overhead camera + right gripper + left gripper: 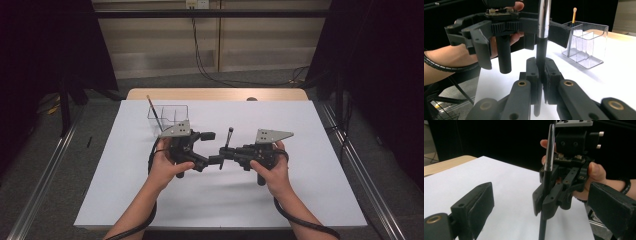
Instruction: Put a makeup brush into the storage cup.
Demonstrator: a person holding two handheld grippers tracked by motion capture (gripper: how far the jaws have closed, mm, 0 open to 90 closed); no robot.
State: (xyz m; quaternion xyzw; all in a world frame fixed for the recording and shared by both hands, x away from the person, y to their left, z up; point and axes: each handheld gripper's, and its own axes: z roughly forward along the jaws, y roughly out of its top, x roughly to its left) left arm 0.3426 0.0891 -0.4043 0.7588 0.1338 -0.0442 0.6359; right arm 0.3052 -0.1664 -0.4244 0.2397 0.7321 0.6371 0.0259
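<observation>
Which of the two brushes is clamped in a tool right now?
The black-and-silver brush, upright between the shut right tool. The orange-handled brush stands in the clear organiser, untouched.

Seen from above: white table [310,165], wooden edge at the far side. Clear compartment box [170,117] at far left, one thin brush [153,112] leaning inside it. Near the middle, left tongs [216,148] spread wide, facing right tongs [223,153] clamped on a dark upright pen [228,137], tip pointing up. Both held by bare hands entering from below, cables trailing off the near edge. Grey three-cornered plates atop each
</observation>
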